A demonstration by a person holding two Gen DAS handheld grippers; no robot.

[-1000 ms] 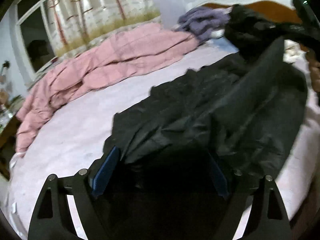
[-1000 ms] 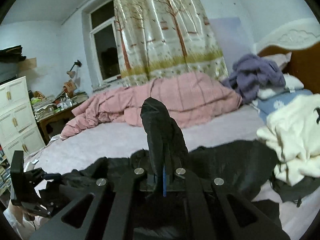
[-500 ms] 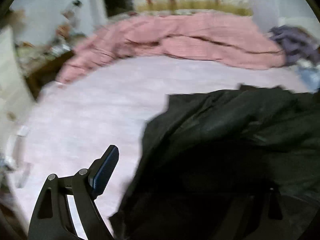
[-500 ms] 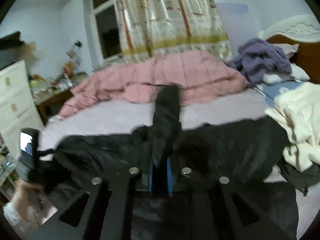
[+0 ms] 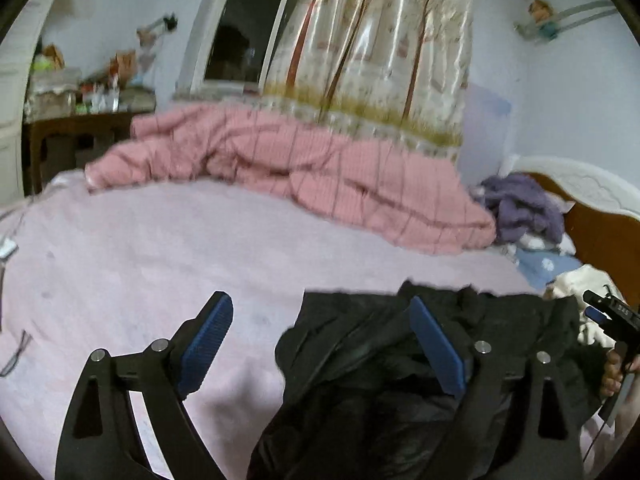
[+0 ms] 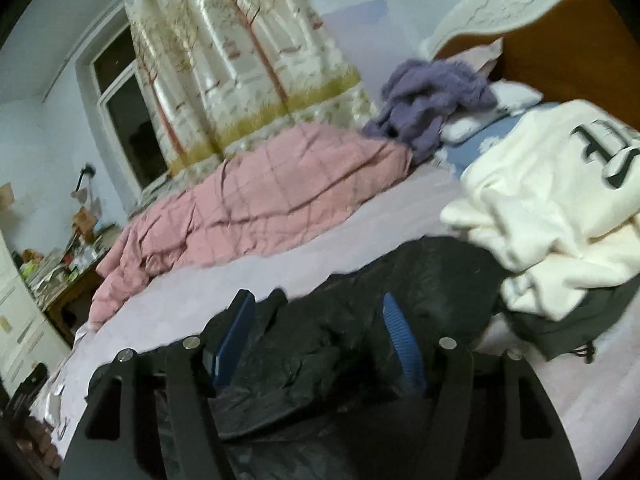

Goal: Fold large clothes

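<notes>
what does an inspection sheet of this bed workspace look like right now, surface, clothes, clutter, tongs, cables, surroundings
surface: pale pink bed sheet, bare on its left part
job's things: black garment lying crumpled on the sheet below both tongs, no neat fold visible
clutter: pink quilt heaped along the far side; purple fleece by the pillows; cream sweatshirt piled at the black garment's right edge
grippers: left tongs open, nothing between the pads; right tongs open above the black garment
cables: thin wire on the sheet's left edge
surroundings: tree-print curtain, dark window, wooden headboard, cluttered desk
</notes>
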